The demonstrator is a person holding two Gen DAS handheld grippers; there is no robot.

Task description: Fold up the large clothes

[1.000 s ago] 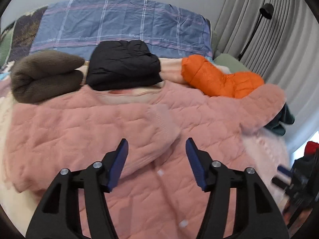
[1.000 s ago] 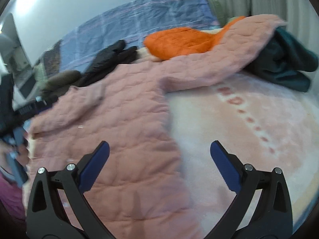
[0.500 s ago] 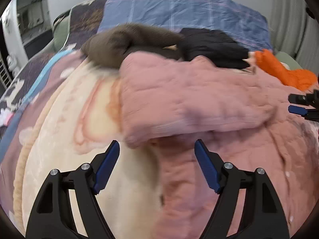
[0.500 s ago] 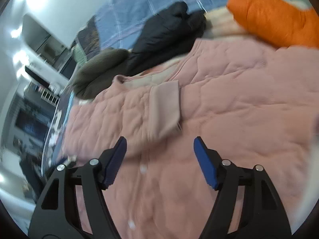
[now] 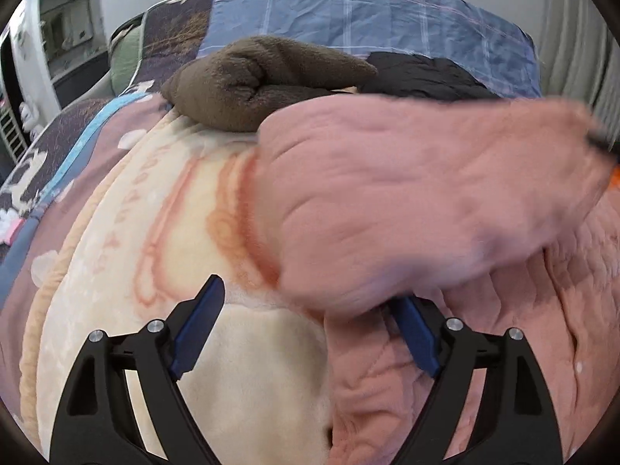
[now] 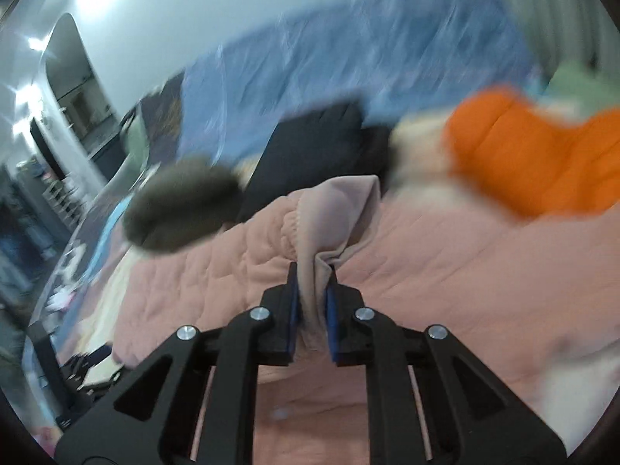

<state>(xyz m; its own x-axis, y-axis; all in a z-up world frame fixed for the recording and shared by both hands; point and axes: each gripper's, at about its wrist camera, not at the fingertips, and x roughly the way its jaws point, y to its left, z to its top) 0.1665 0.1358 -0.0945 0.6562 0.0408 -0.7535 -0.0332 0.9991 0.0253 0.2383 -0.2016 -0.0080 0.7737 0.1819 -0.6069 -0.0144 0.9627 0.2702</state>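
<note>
Mid-fold on the bed: the right gripper, jaws closing, pinches the cuff of the pink quilted jacket, while the left gripper opens wide at its side edge; body folds appear still ahead

Left-wrist view: blanket at 9 o'clock underneath, quilted jacket on it from centre to 3 o'clock, raised sleeve across the middle; rolled fleece at 12 o'clock, folded dark garment at 1 o'clock, plaid cover behind both. Right-wrist view: cuff at centre, puffy jacket at 2 o'clock.
</note>
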